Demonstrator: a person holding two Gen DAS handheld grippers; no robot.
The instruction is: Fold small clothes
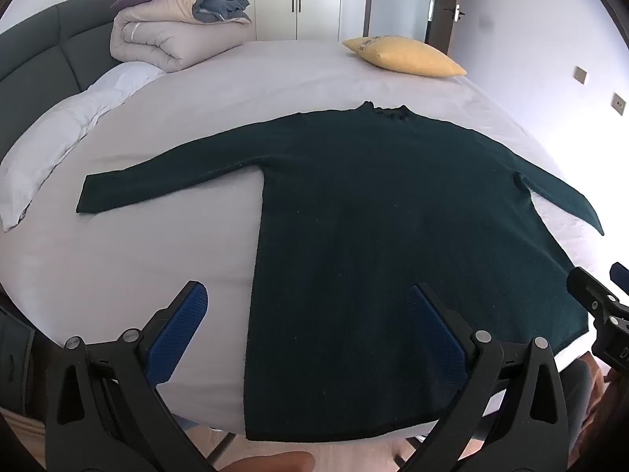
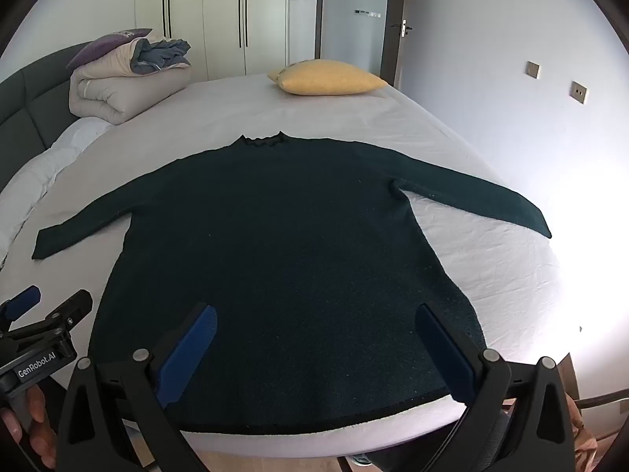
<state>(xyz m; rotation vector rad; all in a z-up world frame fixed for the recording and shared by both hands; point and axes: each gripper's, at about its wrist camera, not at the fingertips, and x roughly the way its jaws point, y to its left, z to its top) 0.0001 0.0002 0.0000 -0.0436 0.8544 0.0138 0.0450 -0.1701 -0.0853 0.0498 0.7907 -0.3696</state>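
A dark green long-sleeved sweater [image 1: 373,244] lies flat on the bed, face down or up I cannot tell, collar at the far side, both sleeves spread out. Its hem is at the near edge. It also shows in the right wrist view [image 2: 283,259]. My left gripper [image 1: 306,314] is open and empty, hovering above the sweater's lower left side. My right gripper [image 2: 314,334] is open and empty above the hem's middle. The right gripper shows at the edge of the left view [image 1: 601,299], and the left gripper at the edge of the right view [image 2: 43,314].
The bed sheet [image 1: 157,255] is pale grey. A yellow pillow [image 1: 405,57] lies at the far side. A folded quilt [image 1: 173,35] and a white duvet [image 1: 59,137] sit by the dark headboard [image 1: 35,63]. Wardrobes and a door stand behind.
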